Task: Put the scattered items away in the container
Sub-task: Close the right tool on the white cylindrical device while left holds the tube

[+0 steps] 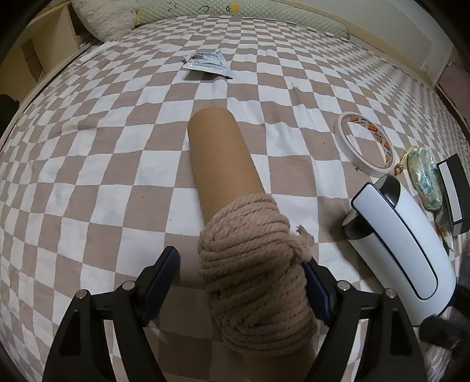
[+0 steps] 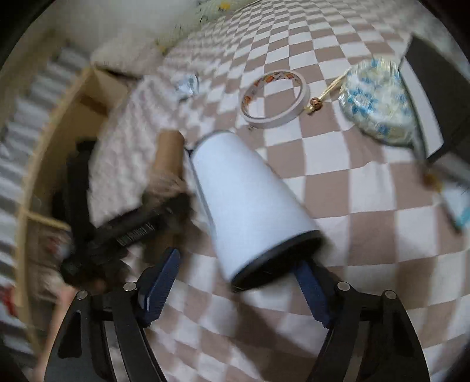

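Currently holding: L gripper [image 1: 241, 282] wide around rope-wound tube [image 1: 223, 176], one pad touching only; R gripper [image 2: 238, 282] gaping beside white jug [image 2: 246, 199]. Risk: both rolling off-centre.

Print on tape roll [image 1: 365, 144] and foil packet [image 1: 207, 63], none legible

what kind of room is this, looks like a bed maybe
Most likely a bedroom: the items lie on a checkered bedsheet, with a fluffy white pillow and a long padded bumper at its far edge.
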